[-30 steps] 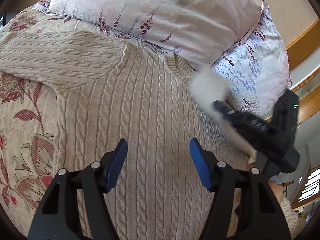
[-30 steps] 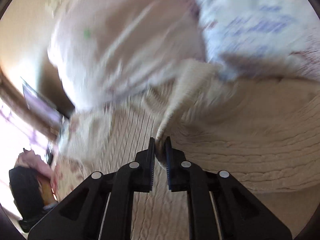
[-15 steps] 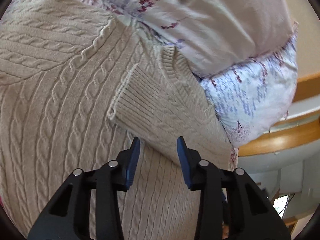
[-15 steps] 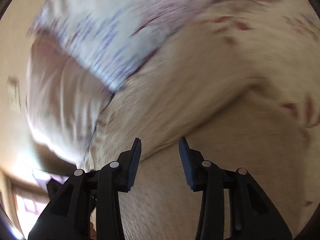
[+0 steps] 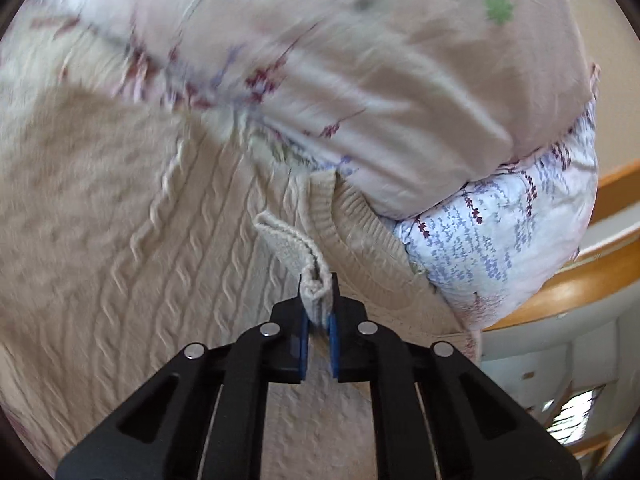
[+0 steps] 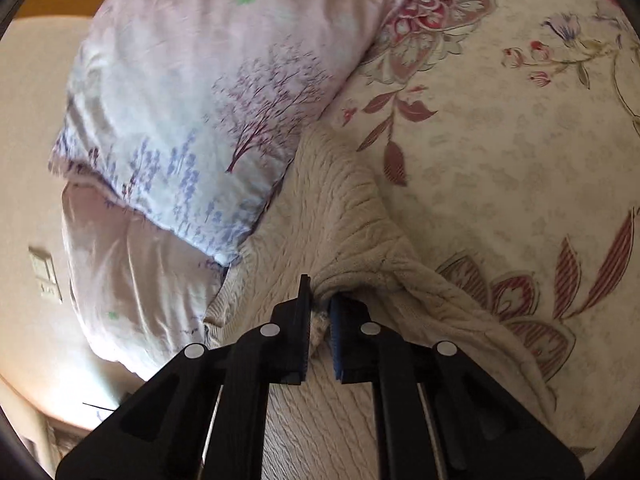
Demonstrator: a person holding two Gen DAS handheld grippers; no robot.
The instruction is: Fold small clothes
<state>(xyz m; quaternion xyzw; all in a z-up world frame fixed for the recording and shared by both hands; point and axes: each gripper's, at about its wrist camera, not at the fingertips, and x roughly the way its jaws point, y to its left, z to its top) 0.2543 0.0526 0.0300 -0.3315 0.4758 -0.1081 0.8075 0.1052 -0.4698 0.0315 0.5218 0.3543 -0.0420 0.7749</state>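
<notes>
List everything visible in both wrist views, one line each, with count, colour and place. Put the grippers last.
sweater: one, beige cable knit, spread on the bed below the pillows
sleeve cuff: one, beige ribbed, folded in near the neckline, pinched by the left gripper
pillows: two, pale pink and white with purple floral print, stacked at the head of the bed
bedspread: one, cream with red flowers, under the sweater
wall switch: one, off-white, on the wall left of the pillows
left gripper: one, black with blue pads, shut on the sleeve cuff
right gripper: one, black with blue pads, shut on a bunched sweater fold
</notes>
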